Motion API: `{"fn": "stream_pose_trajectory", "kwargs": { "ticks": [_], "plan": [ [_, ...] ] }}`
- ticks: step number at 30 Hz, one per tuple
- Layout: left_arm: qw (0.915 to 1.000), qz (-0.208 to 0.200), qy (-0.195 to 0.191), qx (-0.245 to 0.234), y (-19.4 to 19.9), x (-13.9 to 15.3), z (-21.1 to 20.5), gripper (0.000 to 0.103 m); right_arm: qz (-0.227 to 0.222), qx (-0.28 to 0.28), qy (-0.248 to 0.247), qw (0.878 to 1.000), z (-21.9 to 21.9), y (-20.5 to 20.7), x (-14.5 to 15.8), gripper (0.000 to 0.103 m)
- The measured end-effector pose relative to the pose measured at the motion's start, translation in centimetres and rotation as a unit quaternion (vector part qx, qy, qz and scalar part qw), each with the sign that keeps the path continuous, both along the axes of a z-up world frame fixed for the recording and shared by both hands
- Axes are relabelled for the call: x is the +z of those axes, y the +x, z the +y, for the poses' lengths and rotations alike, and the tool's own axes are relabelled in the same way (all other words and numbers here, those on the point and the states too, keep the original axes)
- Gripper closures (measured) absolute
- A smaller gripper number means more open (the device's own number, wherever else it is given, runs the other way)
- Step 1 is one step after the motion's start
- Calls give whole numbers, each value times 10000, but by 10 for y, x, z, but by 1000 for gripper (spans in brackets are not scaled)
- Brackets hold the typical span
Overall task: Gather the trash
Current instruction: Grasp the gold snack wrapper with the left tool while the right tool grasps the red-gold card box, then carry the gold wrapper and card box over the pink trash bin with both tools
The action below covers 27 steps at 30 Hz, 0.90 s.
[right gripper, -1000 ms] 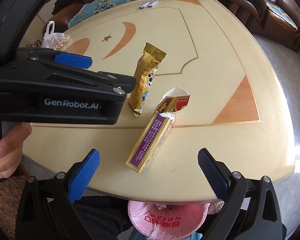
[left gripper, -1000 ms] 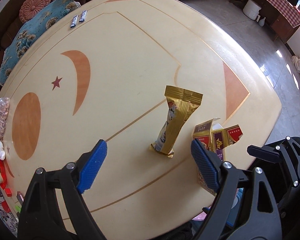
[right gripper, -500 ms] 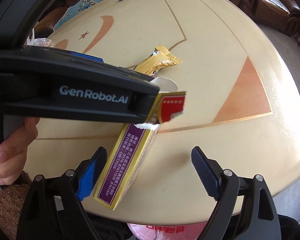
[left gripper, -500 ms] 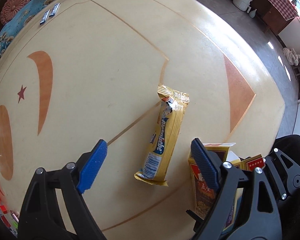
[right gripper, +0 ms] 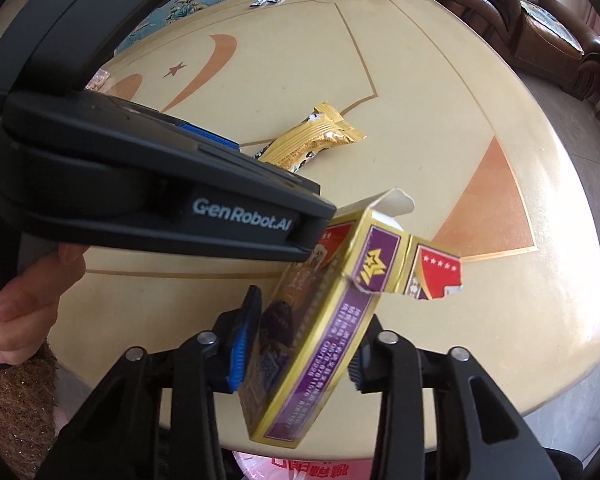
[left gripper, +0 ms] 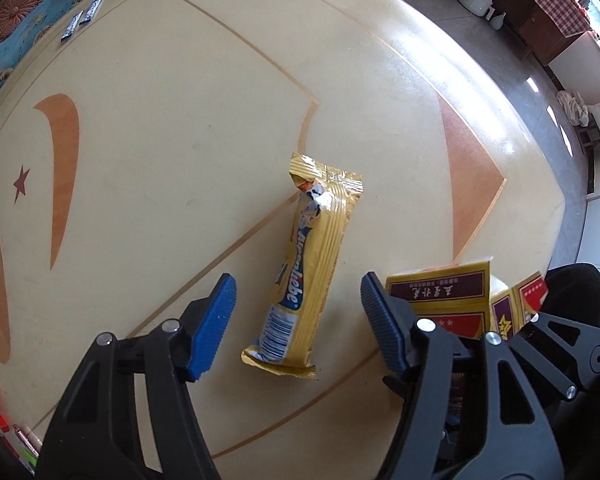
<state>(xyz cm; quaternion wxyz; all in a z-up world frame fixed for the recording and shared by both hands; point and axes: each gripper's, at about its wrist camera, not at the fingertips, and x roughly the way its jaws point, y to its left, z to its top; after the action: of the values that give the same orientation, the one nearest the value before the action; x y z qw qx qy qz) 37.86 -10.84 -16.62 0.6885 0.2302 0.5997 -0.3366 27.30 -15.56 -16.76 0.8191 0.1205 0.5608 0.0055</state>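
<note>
A golden snack wrapper (left gripper: 316, 264) lies flat on the cream table (left gripper: 172, 128). My left gripper (left gripper: 298, 324) points down over it with its lower end between the blue pads; the jaws are closing, with clear gaps on both sides. A torn purple, gold and red carton (right gripper: 324, 328) stands tilted in my right gripper (right gripper: 302, 350), whose closing jaws have both pads against the carton's sides. In the left wrist view the carton (left gripper: 436, 296) shows just right of the left gripper's right finger. The wrapper (right gripper: 312, 140) lies beyond the left gripper's black body in the right wrist view.
Two small sachets (left gripper: 82, 24) lie at the table's far edge beside a blue cushion (left gripper: 20, 48). A pink bag (right gripper: 300, 468) hangs below the near table edge. A hand (right gripper: 28, 300) holds the left gripper. A brown sofa (right gripper: 520, 20) stands behind the table.
Both grippers came down toward the table. The left jaws narrowed around the wrapper. The right jaws went from wide apart to pressing on the carton, which now stands tilted between them.
</note>
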Motion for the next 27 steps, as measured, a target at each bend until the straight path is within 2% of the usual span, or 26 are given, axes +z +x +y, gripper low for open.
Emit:
{"fn": "stream_pose_trajectory", "kwargs": {
  "ticks": [4,5,7,13,19,27],
  "plan": [
    [9997,-118,191,91,-2,1,-1,61,-1,17,113,9999,-5,0,-1,75],
    [9998,-74,186,97,-2,2,-1,70,8,27,132,9999,-7,1,-1,76],
    [9998,106,127,106,-2,2,-2,77,31,34,216,9998,-10,1,-1,77],
    [9993,29,331,194,-11,3,-11,82,-17,47,196,9998,-30,-3,8,80],
    [9984,73,348,446,-4,6,-8,85,-108,1,81,9999,-47,-10,22,81],
    [9973,-126,297,654,-25,22,3,86,-299,19,-180,9994,-72,-9,36,81]
  ]
}}
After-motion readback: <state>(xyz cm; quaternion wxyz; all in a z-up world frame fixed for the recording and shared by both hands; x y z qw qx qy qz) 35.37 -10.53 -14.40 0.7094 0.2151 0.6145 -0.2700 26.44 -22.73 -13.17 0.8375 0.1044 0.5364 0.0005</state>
